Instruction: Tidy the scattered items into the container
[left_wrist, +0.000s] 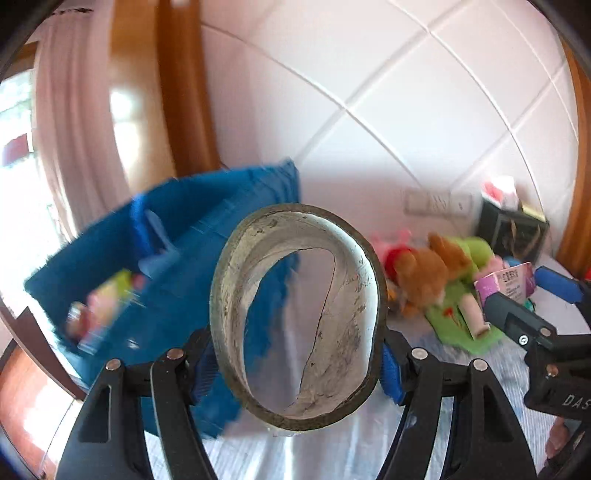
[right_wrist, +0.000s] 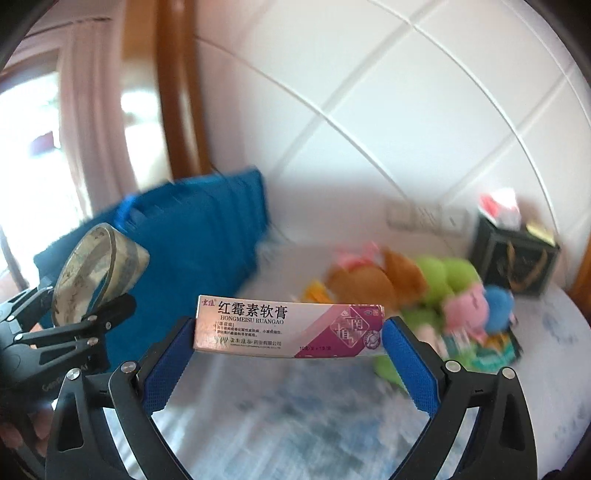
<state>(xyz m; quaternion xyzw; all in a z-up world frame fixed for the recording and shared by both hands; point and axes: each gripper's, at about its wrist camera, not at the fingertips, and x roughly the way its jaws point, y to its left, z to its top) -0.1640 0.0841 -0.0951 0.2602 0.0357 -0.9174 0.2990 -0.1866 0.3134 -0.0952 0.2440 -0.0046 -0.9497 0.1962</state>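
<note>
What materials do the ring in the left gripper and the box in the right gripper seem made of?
Tape roll: probably a grey cardboard core, matte and scuffed, with a glossy band of clear tape around it. Ointment box: thin printed cardboard, slightly glossy, with sharp folded edges. Both are pinched between blue ribbed pads that look like rubber.

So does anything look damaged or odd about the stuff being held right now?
Yes. The tape roll clamped in the left tool is squashed into an oval, and its grimy inner core shows a long dark crack. The ointment box in the right tool looks intact, held level by its ends.
</note>
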